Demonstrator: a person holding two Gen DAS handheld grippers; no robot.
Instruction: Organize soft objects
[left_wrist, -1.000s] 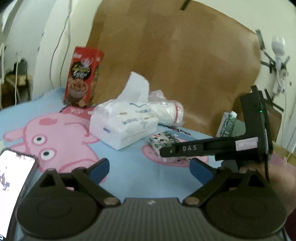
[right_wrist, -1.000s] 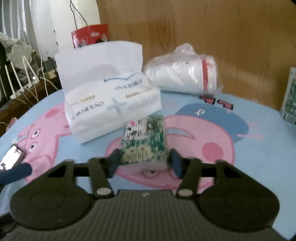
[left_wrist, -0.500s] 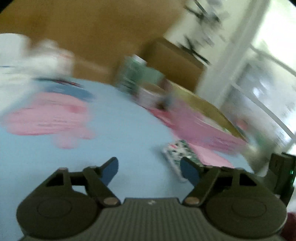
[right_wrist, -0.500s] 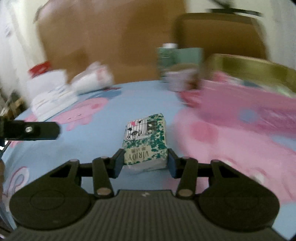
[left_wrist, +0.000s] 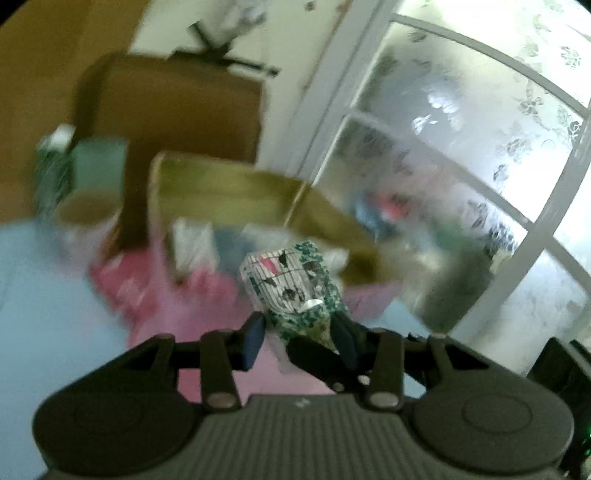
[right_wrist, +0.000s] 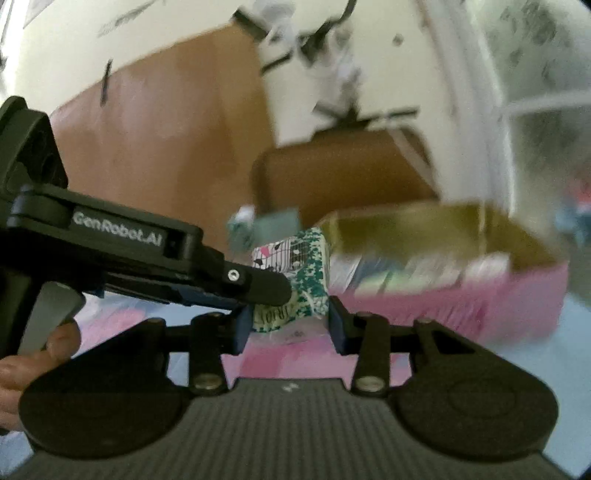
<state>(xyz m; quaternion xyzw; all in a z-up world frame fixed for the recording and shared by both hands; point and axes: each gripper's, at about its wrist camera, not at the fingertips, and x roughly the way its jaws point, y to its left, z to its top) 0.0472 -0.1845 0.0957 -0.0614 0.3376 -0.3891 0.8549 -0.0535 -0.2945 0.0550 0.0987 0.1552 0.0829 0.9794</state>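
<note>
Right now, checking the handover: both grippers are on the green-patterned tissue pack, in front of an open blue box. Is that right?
Nearly. The box is pink, not blue; the right wrist view shows it. The rest stands: the tissue pack sits between the closing jaws of the right gripper, and the left gripper is shut on it too.

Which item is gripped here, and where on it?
The green tissue pack, near end: right gripper closing on its sides, left gripper shut across it.
</note>
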